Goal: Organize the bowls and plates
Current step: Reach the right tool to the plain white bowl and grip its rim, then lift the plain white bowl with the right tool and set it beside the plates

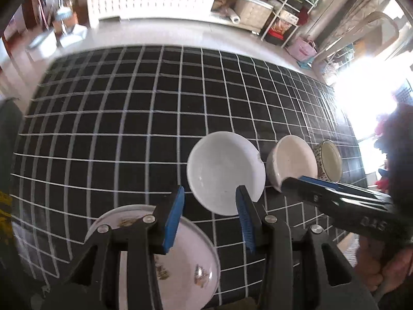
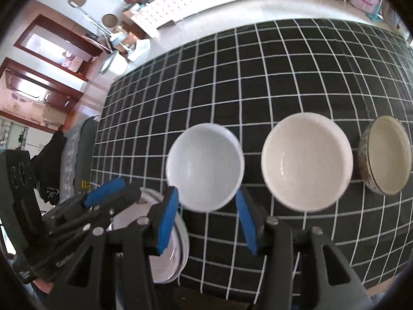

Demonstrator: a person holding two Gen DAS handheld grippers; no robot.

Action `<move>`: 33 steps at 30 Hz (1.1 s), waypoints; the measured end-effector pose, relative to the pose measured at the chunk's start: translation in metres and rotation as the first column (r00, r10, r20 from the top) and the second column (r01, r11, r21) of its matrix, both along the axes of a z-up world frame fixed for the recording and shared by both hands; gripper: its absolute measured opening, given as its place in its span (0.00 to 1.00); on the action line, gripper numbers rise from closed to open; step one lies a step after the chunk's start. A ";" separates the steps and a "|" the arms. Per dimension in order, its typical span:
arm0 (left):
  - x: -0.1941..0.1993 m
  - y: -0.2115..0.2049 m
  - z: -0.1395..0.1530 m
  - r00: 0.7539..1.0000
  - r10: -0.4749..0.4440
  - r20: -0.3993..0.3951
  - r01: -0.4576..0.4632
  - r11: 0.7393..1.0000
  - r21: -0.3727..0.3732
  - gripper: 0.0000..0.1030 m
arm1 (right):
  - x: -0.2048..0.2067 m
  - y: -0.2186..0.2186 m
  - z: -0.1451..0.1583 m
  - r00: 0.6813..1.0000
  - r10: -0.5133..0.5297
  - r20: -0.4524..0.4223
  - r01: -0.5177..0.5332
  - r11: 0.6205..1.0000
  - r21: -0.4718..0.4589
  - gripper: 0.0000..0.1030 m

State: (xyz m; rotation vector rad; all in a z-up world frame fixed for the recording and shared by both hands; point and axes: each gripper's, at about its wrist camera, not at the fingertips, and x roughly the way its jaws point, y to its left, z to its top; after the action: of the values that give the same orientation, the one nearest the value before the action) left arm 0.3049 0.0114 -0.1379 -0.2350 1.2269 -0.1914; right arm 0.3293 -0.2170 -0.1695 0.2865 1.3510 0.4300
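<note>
On the black grid tablecloth (image 1: 129,118) stand three bowls in a row: a white bowl (image 1: 225,171) (image 2: 205,170), a cream bowl (image 1: 293,161) (image 2: 307,161) and a patterned bowl (image 1: 329,160) (image 2: 386,155). A white plate with small printed motifs (image 1: 180,266) (image 2: 167,248) lies near the front edge. My left gripper (image 1: 210,217) is open and empty above the plate, just short of the white bowl. My right gripper (image 2: 206,219) is open and empty at the white bowl's near rim; it also shows in the left wrist view (image 1: 309,183).
Beyond the table are a white slatted bench (image 1: 152,2), a wire rack (image 1: 289,13), a pink bag (image 1: 302,47) and a bright window at right. A dark chair (image 2: 77,155) stands at the table's left side. Wooden doors (image 2: 46,59) are further left.
</note>
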 end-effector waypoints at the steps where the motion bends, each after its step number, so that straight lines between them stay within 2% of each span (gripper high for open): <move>1: 0.006 -0.001 -0.005 1.000 -0.007 -0.013 0.007 1.000 -0.002 0.38 | 0.005 0.002 -0.003 1.000 0.000 -0.003 0.000 1.000 -0.008 0.50; 4: 0.017 -0.001 -0.016 0.999 -0.014 -0.039 0.014 1.000 0.016 0.38 | 0.011 0.005 -0.009 1.000 0.006 -0.016 -0.007 1.000 -0.029 0.50; 10: 0.036 0.007 -0.042 0.996 -0.002 -0.094 0.000 1.000 -0.024 0.38 | 0.021 0.005 -0.026 0.998 0.009 -0.060 -0.013 0.998 -0.062 0.48; 14: 0.040 0.012 -0.051 0.993 0.008 -0.115 -0.015 0.998 -0.063 0.35 | 0.023 0.005 -0.035 0.997 0.017 -0.076 -0.021 0.998 -0.053 0.46; 19: 0.044 0.013 -0.063 0.991 0.015 -0.136 -0.022 0.998 -0.052 0.29 | 0.029 -0.001 -0.044 0.996 0.003 -0.085 -0.008 0.998 -0.061 0.45; 22: 0.045 0.013 -0.068 0.990 0.015 -0.144 -0.022 0.999 -0.048 0.22 | 0.030 -0.004 -0.047 0.997 0.005 -0.077 -0.010 0.998 -0.066 0.38; 26: 0.043 0.013 -0.071 0.989 0.014 -0.150 -0.022 0.998 -0.054 0.15 | 0.028 -0.003 -0.048 0.999 -0.003 -0.051 -0.005 0.989 -0.148 0.23; 29: 0.039 0.015 -0.071 0.989 -0.003 -0.149 -0.007 0.998 -0.067 0.10 | 0.024 -0.004 -0.046 0.999 -0.001 -0.038 -0.006 0.986 -0.168 0.16; 33: 0.041 0.008 -0.072 0.990 -0.007 -0.139 0.002 0.999 -0.042 0.08 | 0.019 -0.008 -0.045 1.000 -0.006 -0.019 0.003 0.983 -0.183 0.14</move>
State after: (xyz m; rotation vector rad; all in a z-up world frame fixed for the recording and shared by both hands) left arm 0.3464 0.0196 -0.2102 -0.2858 1.3634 -0.2074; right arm 0.3484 -0.2248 -0.2146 0.1420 1.3983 0.2972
